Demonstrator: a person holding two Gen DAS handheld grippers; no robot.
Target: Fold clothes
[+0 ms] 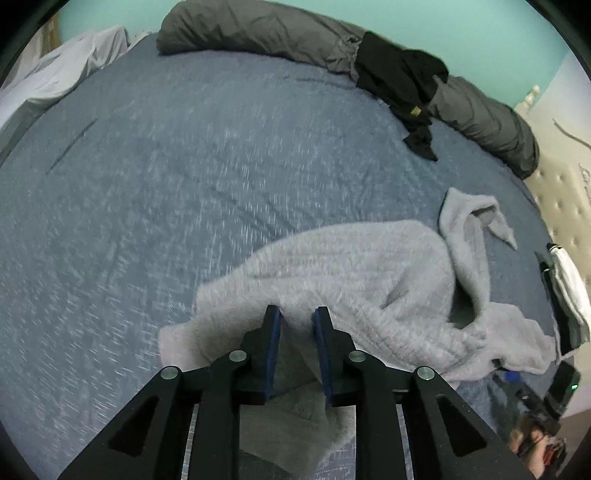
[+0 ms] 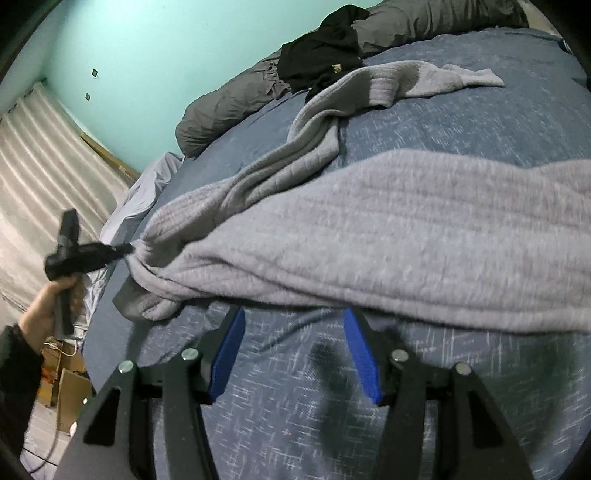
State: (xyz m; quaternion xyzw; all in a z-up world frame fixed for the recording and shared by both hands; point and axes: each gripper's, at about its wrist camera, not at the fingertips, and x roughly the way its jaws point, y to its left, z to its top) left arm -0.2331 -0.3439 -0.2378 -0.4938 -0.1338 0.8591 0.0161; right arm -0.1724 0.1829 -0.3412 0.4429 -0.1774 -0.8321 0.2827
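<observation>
A grey knit sweater (image 1: 369,273) lies crumpled on the blue bedspread (image 1: 147,184). My left gripper (image 1: 297,314) has a fold of the sweater's edge filling the narrow gap between its blue pads. In the right wrist view the left gripper (image 2: 125,249), held by a hand (image 2: 44,306), has the sweater (image 2: 369,229) bunched at its tip and lifted off the bed. One sleeve (image 2: 424,81) trails toward the far side. My right gripper (image 2: 294,319) stands open just at the sweater's near hem, with only bedspread between its fingers.
A black garment (image 1: 402,81) lies over a rolled dark grey duvet (image 1: 251,29) along the teal wall. Folded black and white clothes (image 1: 565,291) sit at the bed's right edge by a tufted headboard (image 1: 561,192). Cardboard boxes (image 2: 70,391) stand on the floor.
</observation>
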